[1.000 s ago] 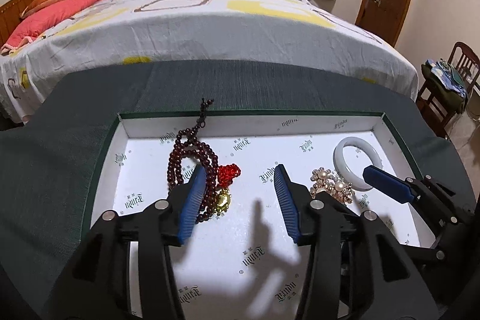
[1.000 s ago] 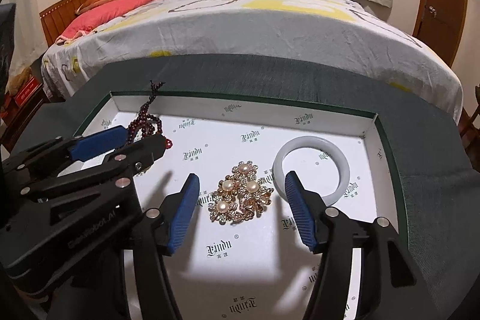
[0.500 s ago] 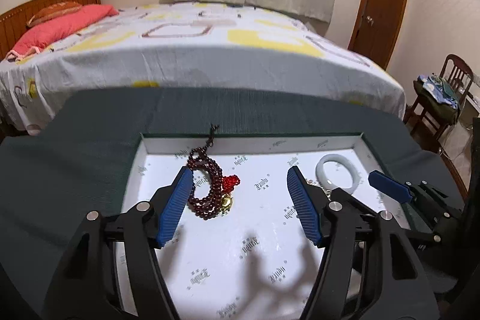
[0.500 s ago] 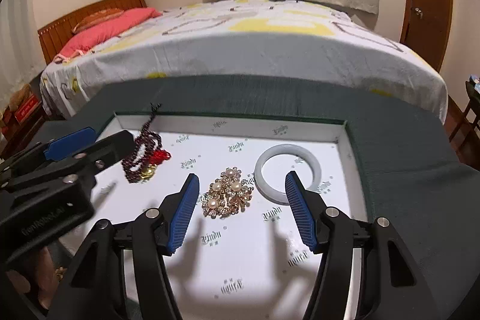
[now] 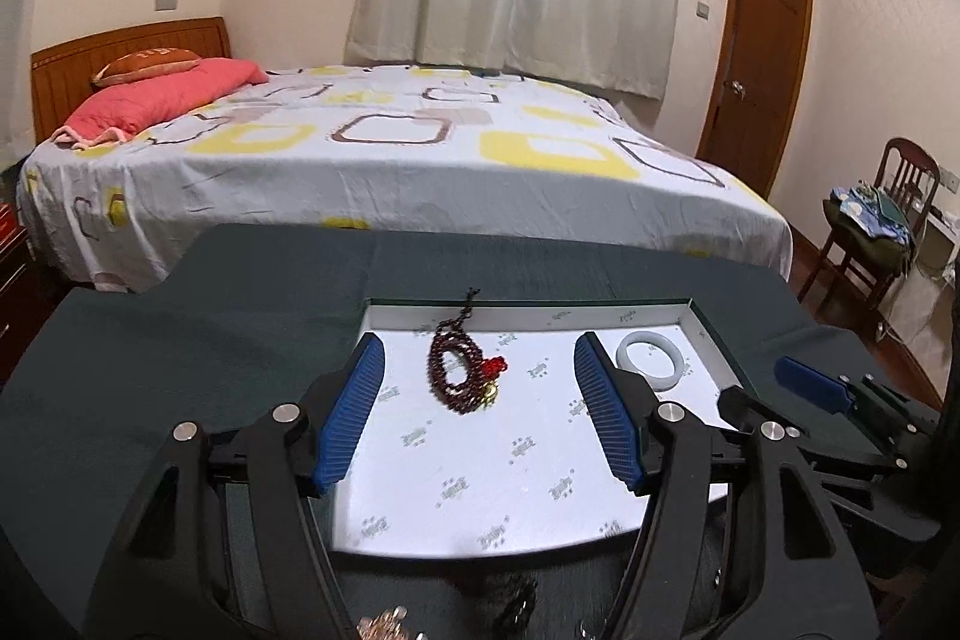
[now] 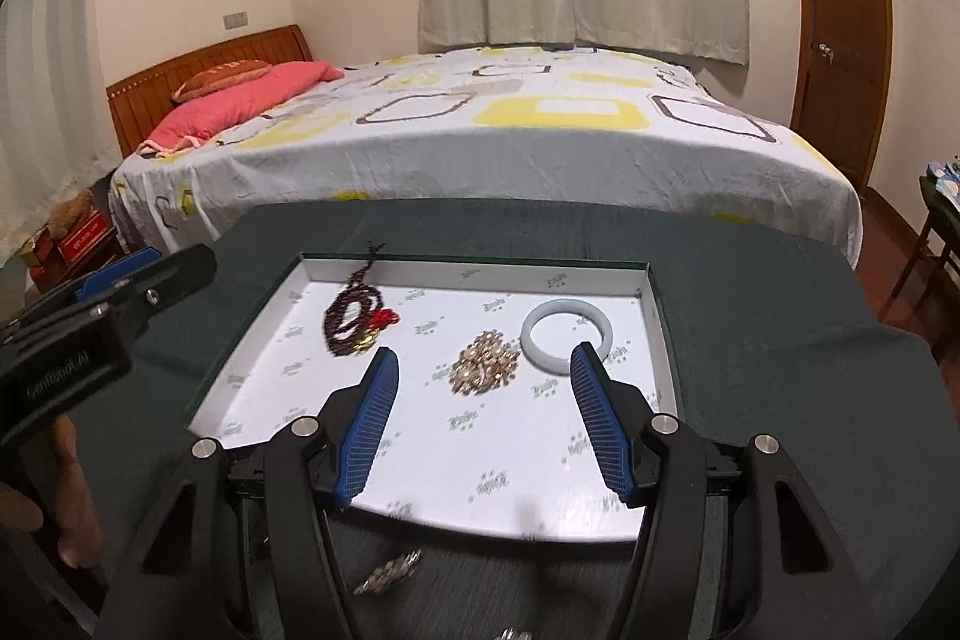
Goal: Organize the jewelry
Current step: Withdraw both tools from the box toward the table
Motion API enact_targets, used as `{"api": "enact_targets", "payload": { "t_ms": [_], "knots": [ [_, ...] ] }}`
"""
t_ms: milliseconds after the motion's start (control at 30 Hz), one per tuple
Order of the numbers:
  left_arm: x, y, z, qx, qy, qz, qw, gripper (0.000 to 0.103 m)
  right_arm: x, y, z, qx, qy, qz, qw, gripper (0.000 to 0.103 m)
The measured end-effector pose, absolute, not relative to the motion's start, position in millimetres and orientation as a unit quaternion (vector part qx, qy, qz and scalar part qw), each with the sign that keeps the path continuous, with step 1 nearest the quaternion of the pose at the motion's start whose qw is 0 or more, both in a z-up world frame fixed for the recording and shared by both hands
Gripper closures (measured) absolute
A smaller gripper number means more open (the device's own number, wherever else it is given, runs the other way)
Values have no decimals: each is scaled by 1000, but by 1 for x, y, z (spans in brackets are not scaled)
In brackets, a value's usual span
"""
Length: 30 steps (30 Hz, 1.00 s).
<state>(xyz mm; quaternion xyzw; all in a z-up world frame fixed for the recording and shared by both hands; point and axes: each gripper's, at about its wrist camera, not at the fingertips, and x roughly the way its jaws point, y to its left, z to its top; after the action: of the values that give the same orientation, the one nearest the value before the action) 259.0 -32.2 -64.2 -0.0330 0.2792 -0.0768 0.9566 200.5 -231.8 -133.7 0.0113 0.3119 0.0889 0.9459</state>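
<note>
Left of everything, seen from the right wrist view, the left gripper juts in over the dark green cloth-covered table, with part of a person's hand below it. From its own camera the left gripper has its blue ribbed fingers spread apart with nothing between the pads; they hang above the shallow white printed cardboard tray with a dark green rim.

Ahead of and between the left gripper's fingertips lies the coiled dark red wooden bead strand, its tassel end draped over the tray's far wall, with a small red knot and gold charm at its right side. Just beyond the left gripper's right fingertip rests the pale white jade-like bangle, lying flat.

Further right, the right gripper also stands released, jaws wide and empty. Ahead of the gap between its fingers sits the gold-and-pearl flower brooch cluster on the tray floor, and the bangle lies just past its right fingertip, close beside the brooch.

Beneath the right gripper's fingers, on the cloth outside the tray's near wall, lies a small glinting metallic piece, too blurred to identify, perhaps another brooch.
</note>
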Motion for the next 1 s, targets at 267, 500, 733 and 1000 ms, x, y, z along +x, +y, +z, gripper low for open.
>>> {"api": "enact_targets", "payload": {
  "t_ms": [267,500,733,1000],
  "knots": [
    [222,-17,-68,-44,289,-64,954,39,164,-234,-133,19,310,92,946,44],
    [193,-4,-96,-47,317,-46,946,39,135,-241,-151,25,327,89,941,44],
    [176,10,-128,-58,348,-28,935,39,113,-252,-179,30,355,78,931,44],
    [176,14,-160,-52,382,-16,923,39,106,-261,-198,31,375,68,924,44]
  ]
}}
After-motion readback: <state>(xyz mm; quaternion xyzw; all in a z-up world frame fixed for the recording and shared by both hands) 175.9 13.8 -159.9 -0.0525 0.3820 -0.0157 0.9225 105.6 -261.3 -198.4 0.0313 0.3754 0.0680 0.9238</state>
